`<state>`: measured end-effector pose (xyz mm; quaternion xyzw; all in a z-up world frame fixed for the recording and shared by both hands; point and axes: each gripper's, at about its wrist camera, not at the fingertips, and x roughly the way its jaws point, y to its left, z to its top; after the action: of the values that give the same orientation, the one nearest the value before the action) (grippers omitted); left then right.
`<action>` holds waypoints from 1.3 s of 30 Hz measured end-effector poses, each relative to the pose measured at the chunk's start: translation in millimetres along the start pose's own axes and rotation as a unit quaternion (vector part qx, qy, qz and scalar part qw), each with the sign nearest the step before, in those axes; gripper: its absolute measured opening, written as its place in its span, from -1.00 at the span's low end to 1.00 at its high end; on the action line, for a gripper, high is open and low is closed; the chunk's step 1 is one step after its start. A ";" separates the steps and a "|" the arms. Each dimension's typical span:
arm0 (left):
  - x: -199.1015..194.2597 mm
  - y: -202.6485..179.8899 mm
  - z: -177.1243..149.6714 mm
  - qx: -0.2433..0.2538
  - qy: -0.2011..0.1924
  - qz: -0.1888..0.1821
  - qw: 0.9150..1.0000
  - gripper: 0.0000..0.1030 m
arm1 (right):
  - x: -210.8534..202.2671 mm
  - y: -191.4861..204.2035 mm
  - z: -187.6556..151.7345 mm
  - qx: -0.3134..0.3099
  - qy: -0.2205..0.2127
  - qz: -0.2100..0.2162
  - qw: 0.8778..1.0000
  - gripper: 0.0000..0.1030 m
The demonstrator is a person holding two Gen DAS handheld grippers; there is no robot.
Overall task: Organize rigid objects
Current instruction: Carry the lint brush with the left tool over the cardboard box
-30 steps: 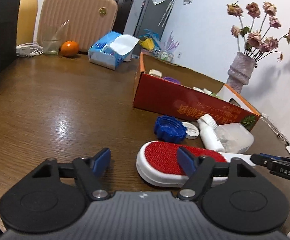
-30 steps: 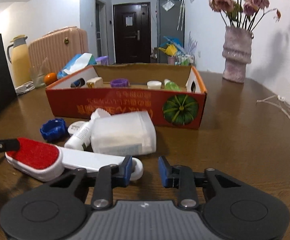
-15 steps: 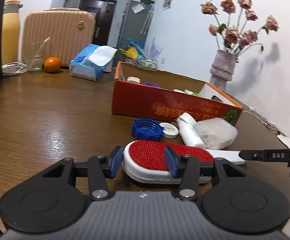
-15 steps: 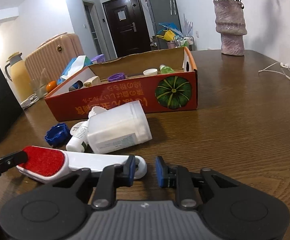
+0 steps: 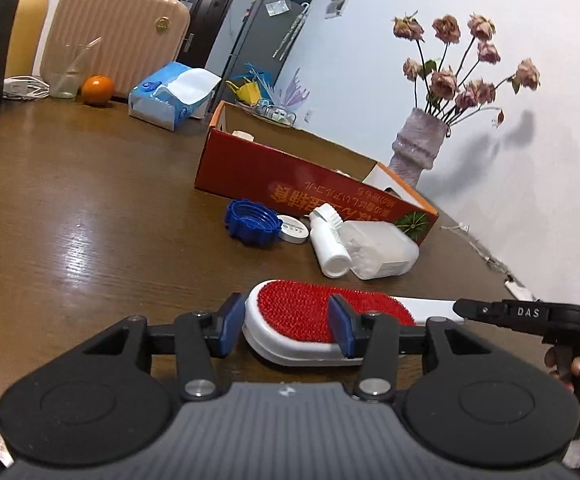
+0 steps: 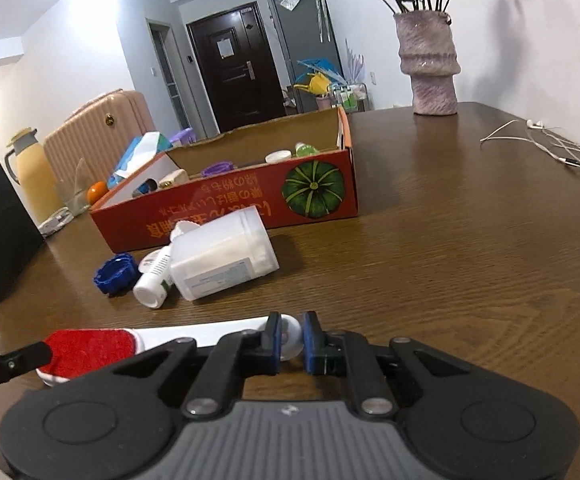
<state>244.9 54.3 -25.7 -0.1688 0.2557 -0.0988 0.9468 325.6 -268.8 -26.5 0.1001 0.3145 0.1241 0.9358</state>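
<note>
The white plastic lint brush with a red bristle pad (image 5: 314, 320) lies flat on the brown wooden table (image 5: 90, 216), held at both ends. The left gripper (image 5: 286, 330) has its blue-padded fingers (image 5: 340, 330) on either side of the brush's rounded red head; the left pad is right at the white rim and the right pad lies over the red pad, but whether they actually press the brush cannot be told from this view. The right gripper (image 6: 290, 340) is closed on the round white end of the brush handle (image 6: 292, 338), a blue pad tight against each side. In the left wrist view that gripper's black finger comes in from 3 o'clock and meets the handle.

Beyond the brush, toward 12 o'clock in the left wrist view, a small cluster lies on the table: a blue ridged plastic cap (image 5: 252, 222), a flat round white lid (image 5: 293, 230) touching it, a white plastic bottle on its side (image 5: 328, 244), and a translucent white plastic jar on its side (image 5: 382, 250) just beside the bottle. Behind them stands an open red cardboard box with a green pumpkin print (image 6: 314, 190), holding several small items. At 1 o'clock in the right wrist view a mottled purple ceramic vase of dried roses (image 6: 430, 68) stands near the wall.
</note>
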 end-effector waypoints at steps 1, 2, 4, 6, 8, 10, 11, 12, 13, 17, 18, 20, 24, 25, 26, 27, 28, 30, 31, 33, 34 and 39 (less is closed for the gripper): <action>-3.7 -2.2 0.6 0.002 -0.004 0.000 1.000 -0.10 | -5.7 1.3 -1.0 -0.003 -0.005 0.001 1.000 -0.77; -8.4 -4.4 1.6 0.004 -0.011 -0.001 1.000 -0.10 | -10.1 2.6 -1.3 -0.004 -0.009 0.002 1.000 -0.77; -17.9 -8.5 4.3 0.003 -0.024 -0.008 1.000 -0.10 | -21.6 5.8 -1.9 -0.010 -0.023 0.000 1.000 -0.77; -28.0 -12.9 7.5 0.001 -0.036 -0.016 0.999 -0.10 | -33.6 9.0 -1.9 -0.018 -0.037 -0.004 0.999 -0.77; -36.2 -17.3 9.3 0.005 -0.046 -0.020 0.999 -0.10 | -45.1 10.8 -1.4 -0.019 -0.049 -0.003 0.999 -0.77; -44.9 -21.0 11.4 0.004 -0.054 -0.026 0.998 -0.10 | -56.7 12.2 -0.6 -0.020 -0.062 -0.002 0.998 -0.77; -49.7 -22.4 12.7 0.001 -0.058 -0.030 0.998 -0.10 | -63.2 13.5 0.0 -0.021 -0.070 -0.003 0.997 -0.77; -54.3 -23.7 14.3 -0.002 -0.061 -0.035 0.997 -0.10 | -68.3 14.5 0.6 -0.021 -0.076 -0.003 0.997 -0.77; -59.3 -24.8 16.3 -0.006 -0.065 -0.040 0.997 -0.10 | -73.7 15.2 0.9 -0.022 -0.083 -0.003 0.996 -0.77; -76.0 -32.0 20.2 -0.005 -0.084 -0.049 0.995 -0.10 | -96.3 19.7 2.7 -0.027 -0.107 -0.002 0.994 -0.77; -80.1 -34.6 20.5 -0.003 -0.088 -0.049 0.995 -0.10 | -100.9 20.9 2.4 -0.028 -0.112 -0.001 0.993 -0.77; -87.8 -38.9 20.1 0.001 -0.094 -0.050 0.994 -0.10 | -112.4 22.6 1.6 -0.029 -0.124 0.001 0.992 -0.77; -103.9 -47.2 18.2 0.007 -0.103 -0.056 0.993 -0.10 | -134.5 24.1 -2.6 -0.029 -0.144 0.002 0.989 -0.77; -108.5 -49.1 17.6 0.010 -0.107 -0.057 0.993 -0.10 | -140.1 24.2 -3.7 -0.029 -0.148 0.003 0.989 -0.77; -112.5 -50.8 17.8 0.012 -0.110 -0.059 0.992 -0.10 | -145.4 24.0 -4.9 -0.029 -0.152 0.004 0.988 -0.77; -115.8 -52.5 18.4 0.013 -0.113 -0.061 0.992 -0.10 | -150.4 24.0 -5.3 -0.028 -0.156 0.006 0.987 -0.77; -119.4 -54.0 18.9 0.015 -0.117 -0.062 0.991 -0.10 | -154.2 24.0 -5.5 -0.028 -0.160 0.007 0.987 -0.77; -124.1 -56.8 20.5 0.021 -0.124 -0.064 0.990 -0.10 | -160.1 25.4 -4.3 -0.030 -0.167 0.009 0.985 -0.77; -125.4 -57.5 21.6 0.024 -0.127 -0.063 0.990 -0.10 | -161.6 26.5 -3.0 -0.032 -0.170 0.008 0.985 -0.77; -124.7 -57.6 24.6 0.026 -0.129 -0.061 0.989 -0.10 | -161.4 29.2 0.1 -0.036 -0.173 0.007 0.984 -0.77; -123.0 -57.0 26.7 0.026 -0.129 -0.059 0.990 -0.10 | -159.9 30.8 2.4 -0.039 -0.173 0.005 0.984 -0.77; -112.9 -48.6 46.3 0.020 -0.144 -0.055 0.988 -0.10 | -149.2 40.4 16.5 -0.054 -0.175 0.009 0.983 -0.77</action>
<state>167.9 52.7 80.7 -0.1764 0.1052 -0.1302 0.9700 213.8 -276.2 81.2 0.0726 0.1374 0.1298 0.9793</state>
